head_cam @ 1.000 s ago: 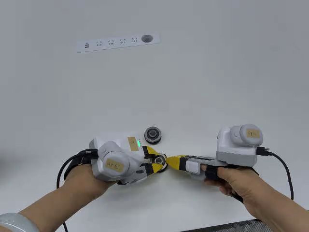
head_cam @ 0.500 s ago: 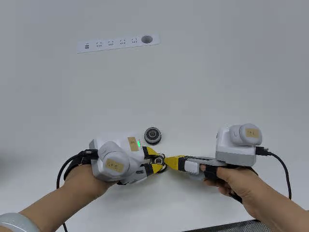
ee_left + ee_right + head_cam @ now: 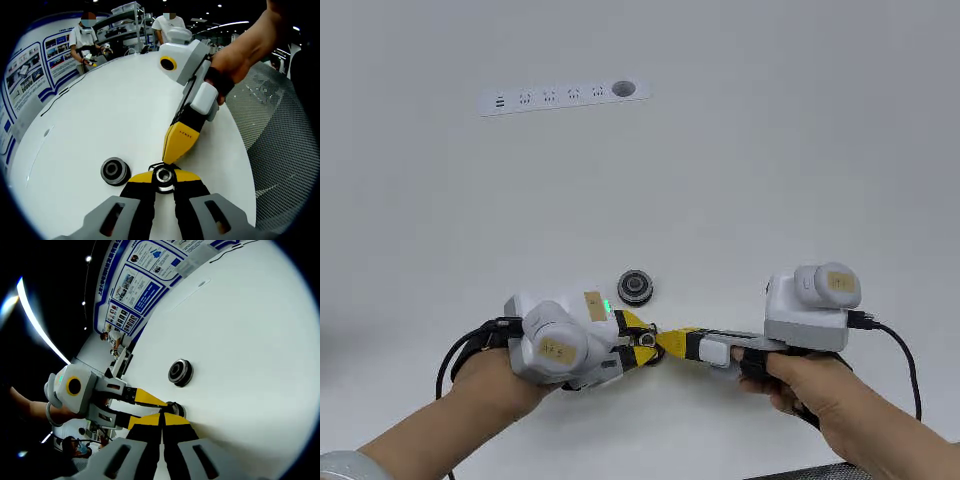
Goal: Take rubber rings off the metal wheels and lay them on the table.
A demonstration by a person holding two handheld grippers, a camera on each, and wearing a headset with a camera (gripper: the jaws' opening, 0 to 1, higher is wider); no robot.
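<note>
**Two tools meet at one wheel**

The left tool [image 3: 636,338] grips a small metal wheel [image 3: 163,176] between its yellow tips. The right tool [image 3: 161,420] is squeezed closed, its tip touching that wheel's edge. A second wheel [image 3: 636,286] lies on the tabletop [image 3: 770,180] just beyond both tools.

Tan stickers [image 3: 558,349]: handwritten marks — too small to read.
Yellow finger [image 3: 182,135] of right gripper [image 3: 170,152]: dark print — blurred.
Wall posters [image 3: 142,287]: text illegible.
</note>
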